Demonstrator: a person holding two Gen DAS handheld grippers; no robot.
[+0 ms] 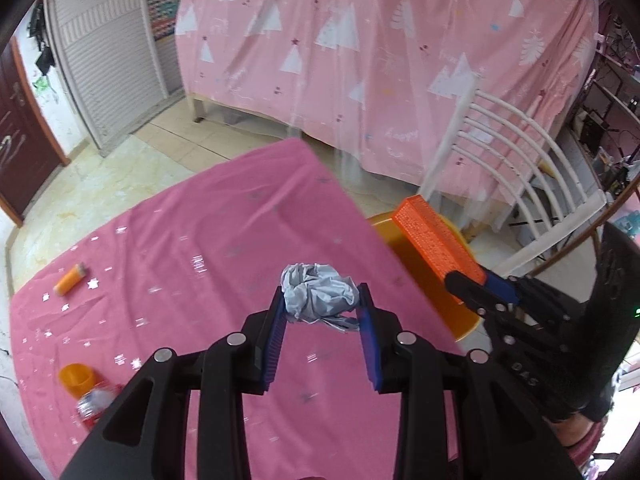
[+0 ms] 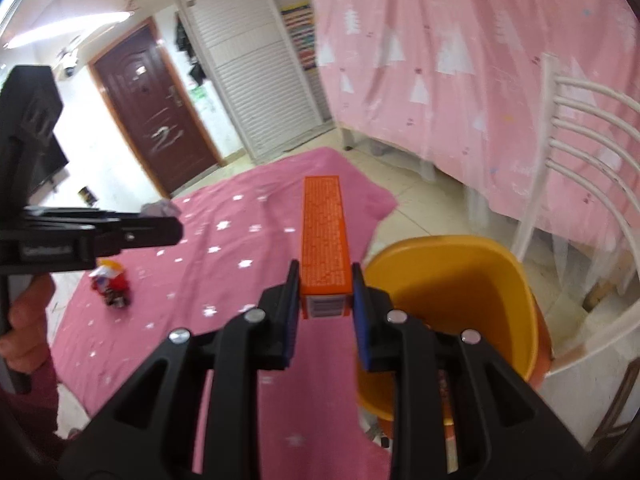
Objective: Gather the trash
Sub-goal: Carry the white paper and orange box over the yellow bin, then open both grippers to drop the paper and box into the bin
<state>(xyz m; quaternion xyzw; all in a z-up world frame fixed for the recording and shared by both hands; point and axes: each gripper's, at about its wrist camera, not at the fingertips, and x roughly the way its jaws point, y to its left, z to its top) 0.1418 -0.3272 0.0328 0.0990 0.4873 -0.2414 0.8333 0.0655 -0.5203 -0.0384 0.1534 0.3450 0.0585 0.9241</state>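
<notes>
A big pink sheet (image 1: 360, 40) with white trees hangs at the back of the room. In front of it, a pink cloth (image 1: 200, 220) with small white stars lies flat on the tiled floor (image 1: 100, 176). A white chair (image 2: 580, 152) with curved bars stands on the right, near the sheet. A dark red door (image 2: 156, 108) is far back on the left.

A yellow bin (image 2: 460, 280) sits on the floor at the right edge of the cloth, just in front of the chair. Its open top faces up.

The left gripper (image 1: 322, 300) is clamped on a ball of paper (image 1: 318, 294). The paper is grey-white and all crumpled. It is up in the air, over the cloth.

The right gripper (image 2: 326, 300) is clamped on an orange box (image 2: 324, 240). The box is long and thin and sticks out past the blue pads. It is up over the cloth, just left of the bin.

More trash lies on the cloth. An orange cup (image 1: 76, 378) and a red and white wrapper (image 1: 94, 404) are close together near the left edge. A small orange tube (image 1: 70, 280) lies farther back, by itself.
</notes>
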